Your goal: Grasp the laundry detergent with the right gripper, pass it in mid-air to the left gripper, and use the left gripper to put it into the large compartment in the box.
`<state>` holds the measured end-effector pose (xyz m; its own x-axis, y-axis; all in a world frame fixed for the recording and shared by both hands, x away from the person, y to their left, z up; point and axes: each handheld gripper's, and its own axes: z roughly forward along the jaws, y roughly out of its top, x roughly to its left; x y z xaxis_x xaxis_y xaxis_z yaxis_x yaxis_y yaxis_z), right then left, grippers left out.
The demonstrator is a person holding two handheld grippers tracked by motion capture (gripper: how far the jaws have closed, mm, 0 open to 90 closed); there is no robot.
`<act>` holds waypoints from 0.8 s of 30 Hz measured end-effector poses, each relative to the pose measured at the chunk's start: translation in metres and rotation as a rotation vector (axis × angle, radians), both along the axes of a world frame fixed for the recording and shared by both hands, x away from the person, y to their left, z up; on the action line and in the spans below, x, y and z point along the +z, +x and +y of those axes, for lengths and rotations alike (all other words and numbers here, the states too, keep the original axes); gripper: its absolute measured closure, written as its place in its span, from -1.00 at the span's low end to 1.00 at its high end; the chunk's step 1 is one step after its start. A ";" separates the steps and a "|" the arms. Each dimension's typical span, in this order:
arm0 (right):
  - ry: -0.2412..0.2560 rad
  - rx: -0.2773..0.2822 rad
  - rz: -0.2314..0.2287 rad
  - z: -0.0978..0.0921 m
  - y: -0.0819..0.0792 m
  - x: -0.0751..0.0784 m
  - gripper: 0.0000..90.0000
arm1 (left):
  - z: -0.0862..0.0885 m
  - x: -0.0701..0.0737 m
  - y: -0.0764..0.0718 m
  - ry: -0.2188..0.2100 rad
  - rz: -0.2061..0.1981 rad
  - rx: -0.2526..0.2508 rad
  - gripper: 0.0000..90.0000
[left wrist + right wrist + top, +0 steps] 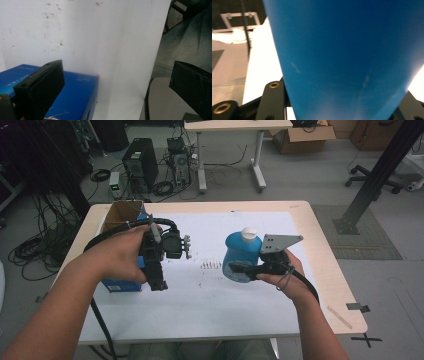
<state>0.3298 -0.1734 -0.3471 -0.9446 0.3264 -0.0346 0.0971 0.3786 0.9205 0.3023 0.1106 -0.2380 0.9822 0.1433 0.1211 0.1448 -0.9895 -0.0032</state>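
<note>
Right gripper [239,270] is pinching the upright blue bottle [241,256]; left gripper [117,87], spread, is hovering left of it.

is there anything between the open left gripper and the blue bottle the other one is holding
Nothing visible. Between the left gripper and the blue bottle, gripped by the right gripper, lies only bare white table cover.

Both forearms enter from the bottom of the high view and angle inward over the table. The left hand [122,252] grips the left gripper [159,285] with its nose pointing down and toward the person; its jaws stand wide apart. The right hand [285,275] holds the right gripper [235,268] level, pointing left, its jaws closed against a blue bottle [242,252].
</note>
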 end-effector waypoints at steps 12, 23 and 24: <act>-0.039 0.150 -0.011 0.024 -0.011 -0.002 0.01 | -0.012 0.012 0.001 -0.010 0.001 -0.025 -0.99; -0.031 0.261 -0.008 0.052 -0.014 -0.016 0.01 | -0.020 0.025 0.001 -0.017 0.000 -0.033 -0.99; -0.029 0.268 -0.006 0.054 -0.014 -0.017 0.01 | -0.021 0.027 0.002 -0.018 0.001 -0.034 -0.99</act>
<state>0.3163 -0.1199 -0.3642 -0.9969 0.0638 -0.0465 -0.0158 0.4160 0.9092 0.3039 0.0893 -0.2114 0.9867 0.1118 0.1181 0.1109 -0.9937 0.0144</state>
